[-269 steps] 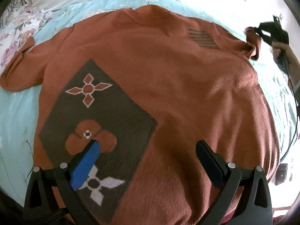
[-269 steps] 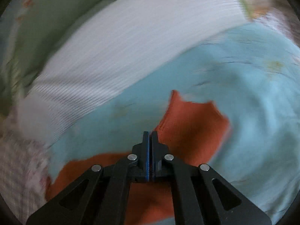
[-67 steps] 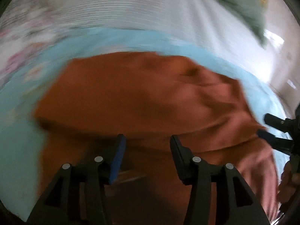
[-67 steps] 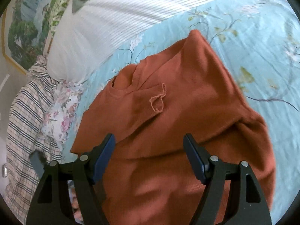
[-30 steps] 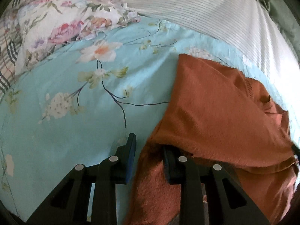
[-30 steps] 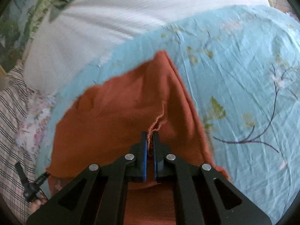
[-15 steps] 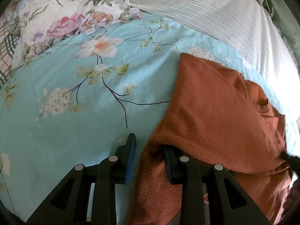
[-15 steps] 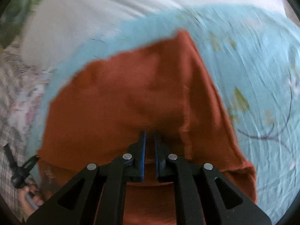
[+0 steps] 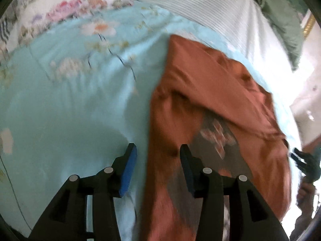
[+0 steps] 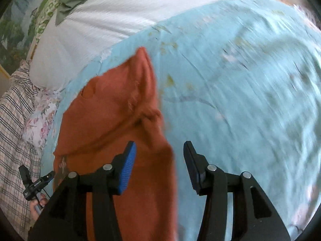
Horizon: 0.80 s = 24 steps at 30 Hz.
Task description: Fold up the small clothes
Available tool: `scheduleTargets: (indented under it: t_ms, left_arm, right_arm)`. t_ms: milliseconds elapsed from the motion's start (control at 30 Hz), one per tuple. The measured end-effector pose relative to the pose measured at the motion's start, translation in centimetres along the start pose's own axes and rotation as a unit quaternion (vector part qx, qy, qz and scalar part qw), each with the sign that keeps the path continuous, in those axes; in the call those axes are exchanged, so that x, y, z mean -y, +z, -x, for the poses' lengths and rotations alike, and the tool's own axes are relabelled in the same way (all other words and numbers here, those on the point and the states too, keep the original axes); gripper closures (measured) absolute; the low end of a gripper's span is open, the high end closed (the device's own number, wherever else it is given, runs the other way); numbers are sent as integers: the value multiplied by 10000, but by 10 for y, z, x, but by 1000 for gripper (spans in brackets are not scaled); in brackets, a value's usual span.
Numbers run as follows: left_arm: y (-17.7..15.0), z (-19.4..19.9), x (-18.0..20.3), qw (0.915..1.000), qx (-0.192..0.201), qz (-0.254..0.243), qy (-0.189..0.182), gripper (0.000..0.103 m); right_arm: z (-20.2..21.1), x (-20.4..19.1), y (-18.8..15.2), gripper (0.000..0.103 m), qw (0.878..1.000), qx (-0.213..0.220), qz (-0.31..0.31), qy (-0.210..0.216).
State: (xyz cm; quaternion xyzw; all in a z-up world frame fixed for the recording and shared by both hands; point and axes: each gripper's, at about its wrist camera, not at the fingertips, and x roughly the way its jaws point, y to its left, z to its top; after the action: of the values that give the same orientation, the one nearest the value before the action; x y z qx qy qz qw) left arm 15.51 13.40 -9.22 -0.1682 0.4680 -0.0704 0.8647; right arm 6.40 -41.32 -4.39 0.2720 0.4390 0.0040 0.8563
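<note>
A rust-orange knit sweater [image 9: 216, 104] lies folded on the light blue floral bedsheet [image 9: 70, 100], its top part laid back over the body. A strip of its dark patterned panel [image 9: 216, 134] shows under the flap. My left gripper [image 9: 158, 150] hovers over the sweater's left edge, jaws opening, the pads clear of the cloth. In the right wrist view the same sweater [image 10: 112, 120] fills the lower left. My right gripper [image 10: 159, 146] straddles its right edge, jaws opening, with no pad pressing on the fabric.
A white striped pillow [image 9: 210, 6] and a green cushion [image 9: 280, 20] lie at the head of the bed. A floral pillow [image 9: 66, 2] and a plaid blanket [image 10: 14, 124] lie at the side. Each wrist view catches the other gripper with the person's hand [image 10: 37, 202] at its edge.
Both grippers have let go of the sweater and their jaws have spread. Both pulled back toward the near end, and more of the sweater, with its patterned panel, now shows.
</note>
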Motion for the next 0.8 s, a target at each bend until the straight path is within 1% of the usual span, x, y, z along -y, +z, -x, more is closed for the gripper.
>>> scheduleTargets:
  t_ms: [100,200,367,433,533,667,733,800]
  left_arm:
    - [-21,10,1,9992,-135,-86,-377,55]
    - [-48,24,-1,9962,-282,-95,-814,53]
    - [-95,49,-5,9910,-336,-148,-1289,53]
    - [-111,58,-10,9881,-377,-60,-1493,53]
    - [-134,68,-18,9831,-440,63,-1776,53]
    - [-150,70,-20,9811,-636,12,-1830,54]
    - [-156,63,-13,9805,-858,-104,-1765,56]
    - [-161,61,-6,9819,-846,-310,-1666,58]
  right_arm:
    - [0,-1,-24,53,9977,-269,31,622]
    - [10,-8,-55,52,9900,-622,298,1229]
    - [27,-17,-102,53,9782,-987,681,1695]
    - [35,-19,-118,53,9736,-995,810,1886]
    - [40,-20,-133,52,9697,-1010,899,2032]
    - [41,-17,-144,53,9684,-906,826,2170]
    - [40,-19,-149,55,9683,-893,819,2184]
    - [42,-16,-153,58,9688,-876,793,2180]
